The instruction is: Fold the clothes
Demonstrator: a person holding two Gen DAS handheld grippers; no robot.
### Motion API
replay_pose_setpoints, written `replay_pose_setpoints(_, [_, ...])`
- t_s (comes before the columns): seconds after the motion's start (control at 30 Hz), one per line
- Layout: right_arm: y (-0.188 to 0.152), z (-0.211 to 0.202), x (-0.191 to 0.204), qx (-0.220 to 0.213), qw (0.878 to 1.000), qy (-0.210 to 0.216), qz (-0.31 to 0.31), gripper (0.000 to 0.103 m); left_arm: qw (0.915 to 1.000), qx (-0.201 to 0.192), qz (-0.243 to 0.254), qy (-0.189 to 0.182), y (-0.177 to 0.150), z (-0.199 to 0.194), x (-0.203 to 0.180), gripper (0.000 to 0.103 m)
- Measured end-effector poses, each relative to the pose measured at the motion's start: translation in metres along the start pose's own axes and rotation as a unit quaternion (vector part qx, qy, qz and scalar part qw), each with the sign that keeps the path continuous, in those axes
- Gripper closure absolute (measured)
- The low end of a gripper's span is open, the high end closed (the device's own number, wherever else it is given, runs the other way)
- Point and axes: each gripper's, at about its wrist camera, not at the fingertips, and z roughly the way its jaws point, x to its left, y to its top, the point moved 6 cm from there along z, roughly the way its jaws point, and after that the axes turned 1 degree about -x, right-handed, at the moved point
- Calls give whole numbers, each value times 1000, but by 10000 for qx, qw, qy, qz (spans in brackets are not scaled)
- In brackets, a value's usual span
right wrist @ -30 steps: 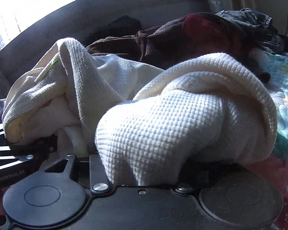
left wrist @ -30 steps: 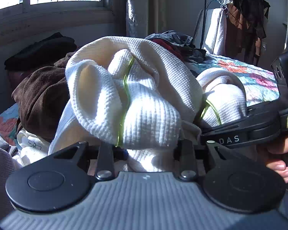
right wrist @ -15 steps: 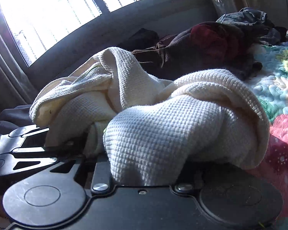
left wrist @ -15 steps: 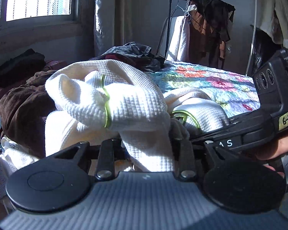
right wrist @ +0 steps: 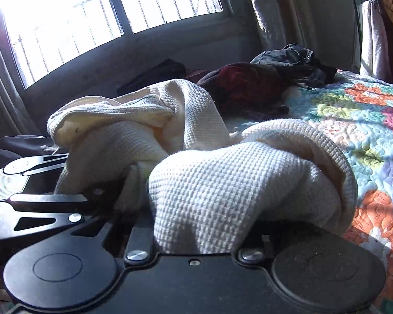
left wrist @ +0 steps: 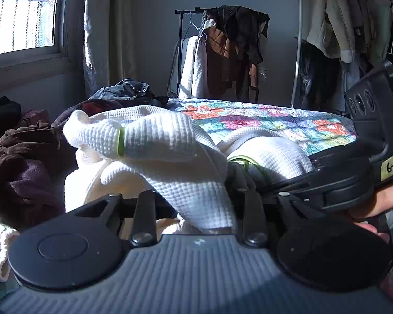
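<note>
A cream waffle-knit garment (left wrist: 157,144) with a thin green trim (left wrist: 121,141) hangs bunched between both grippers above the bed. My left gripper (left wrist: 196,196) is shut on a fold of it, and the cloth hides the fingertips. My right gripper (right wrist: 196,222) has another bunch of the same garment (right wrist: 222,183) between its jaws, which are closing on it. In the left wrist view the right gripper (left wrist: 327,178) sits close on the right, held by a hand (left wrist: 385,198). The left gripper (right wrist: 52,204) shows at the left edge of the right wrist view.
A floral quilt (left wrist: 275,128) covers the bed. A brown clothing heap (left wrist: 21,172), a maroon garment (right wrist: 243,81) and a dark grey one (right wrist: 293,60) lie toward the window (right wrist: 91,13). A loaded clothes rack (left wrist: 230,52) stands behind the bed.
Both grippers rose and swung right with the cream garment, lifting it off the brown heap. The cloth now stretches lower and flatter between them, and more quilt and rack show.
</note>
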Motion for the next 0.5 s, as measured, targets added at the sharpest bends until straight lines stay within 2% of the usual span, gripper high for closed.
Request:
replay_pose_setpoints(0.27, [-16,-49,-30,-68,9979,-421,483,72,9990,52,213,-383,4,-4,-59,77])
replay_pose_setpoints(0.5, [-21,-91,-47,-434,9956,-667,503,72,9982,-68,363,-481,16,-15,-104,76])
